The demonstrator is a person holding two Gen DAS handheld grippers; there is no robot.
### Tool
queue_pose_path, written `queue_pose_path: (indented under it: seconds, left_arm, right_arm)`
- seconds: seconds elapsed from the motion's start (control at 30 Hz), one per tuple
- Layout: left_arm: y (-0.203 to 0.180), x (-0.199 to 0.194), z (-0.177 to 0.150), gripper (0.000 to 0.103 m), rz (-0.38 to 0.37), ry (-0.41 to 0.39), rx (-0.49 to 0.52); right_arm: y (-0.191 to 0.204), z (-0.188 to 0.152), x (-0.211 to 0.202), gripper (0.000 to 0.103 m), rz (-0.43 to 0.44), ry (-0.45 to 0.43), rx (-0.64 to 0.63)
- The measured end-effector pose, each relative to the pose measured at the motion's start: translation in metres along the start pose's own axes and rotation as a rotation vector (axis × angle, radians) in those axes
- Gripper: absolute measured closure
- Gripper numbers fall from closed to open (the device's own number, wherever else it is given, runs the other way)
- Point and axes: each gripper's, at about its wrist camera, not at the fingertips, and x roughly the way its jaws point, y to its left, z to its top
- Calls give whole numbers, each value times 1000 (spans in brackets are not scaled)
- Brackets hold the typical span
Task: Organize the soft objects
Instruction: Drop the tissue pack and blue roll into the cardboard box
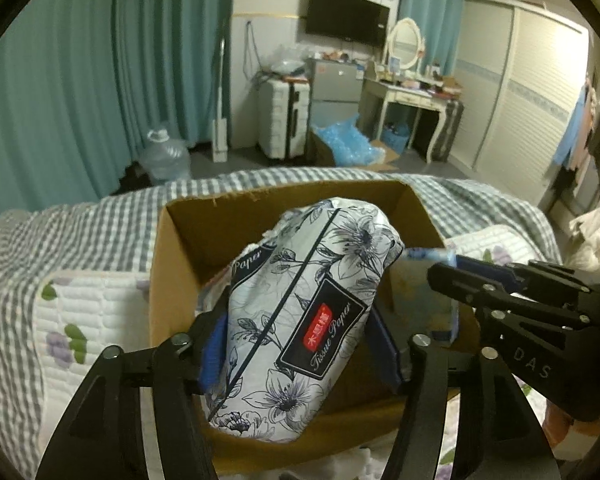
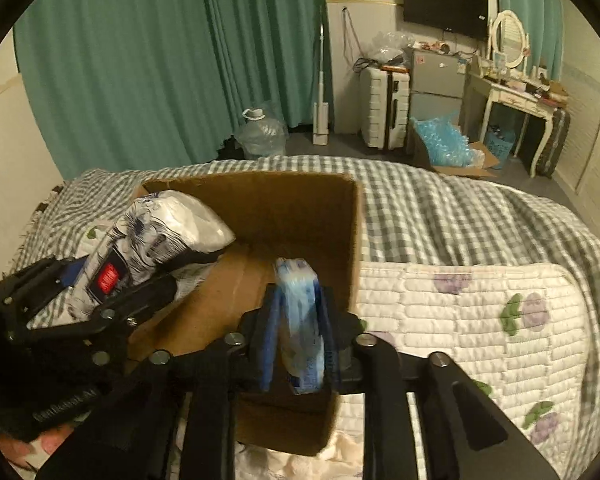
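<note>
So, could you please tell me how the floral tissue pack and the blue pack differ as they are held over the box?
The floral tissue pack is white with dark flowers and a red label; the blue pack is pale blue. The floral tissue pack is bulkier, bulging past the left tool, while the blue pack sits slim and edge-on in the right tool. Both are soft wrapped packs, gripped over the cardboard box.

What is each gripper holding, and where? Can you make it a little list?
left gripper: shut on floral tissue pack, over the box
right gripper: shut on blue pack, over the box
box: cardboard, open, on the bed
bed: checked cover, quilted flowered pad beside the box
</note>
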Motion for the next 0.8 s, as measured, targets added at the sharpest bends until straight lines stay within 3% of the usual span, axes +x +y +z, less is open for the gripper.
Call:
queue_pose_path:
  seconds: [0.03, 0.1, 0.17, 0.43, 0.5, 0.67, 0.8]
  left_arm:
    - [1, -1, 2, 39, 13, 5, -5]
    - [1, -9, 7, 39, 44, 0, -11]
    - [1, -23, 13, 36, 52, -25, -15]
    - [-8, -105, 28, 32, 101, -158, 27]
    - [-11, -139, 27, 31, 102, -218, 40]
    - [-16, -211, 11, 9, 138, -373, 58]
    - [-14, -255, -16, 7, 141, -447, 54]
  right_arm:
    - [-1, 0, -3, 67, -8, -4, -1]
    - [-3, 1, -12, 37, -14, -17, 8]
    - [-5, 4, -23, 28, -9, -34, 17]
    - [-2, 16, -108, 22, -30, -145, 32]
    - [3, 15, -136, 15, -42, -184, 17]
    - [19, 4, -207, 6, -74, -297, -9]
    - [35, -18, -253, 2, -128, -351, -38]
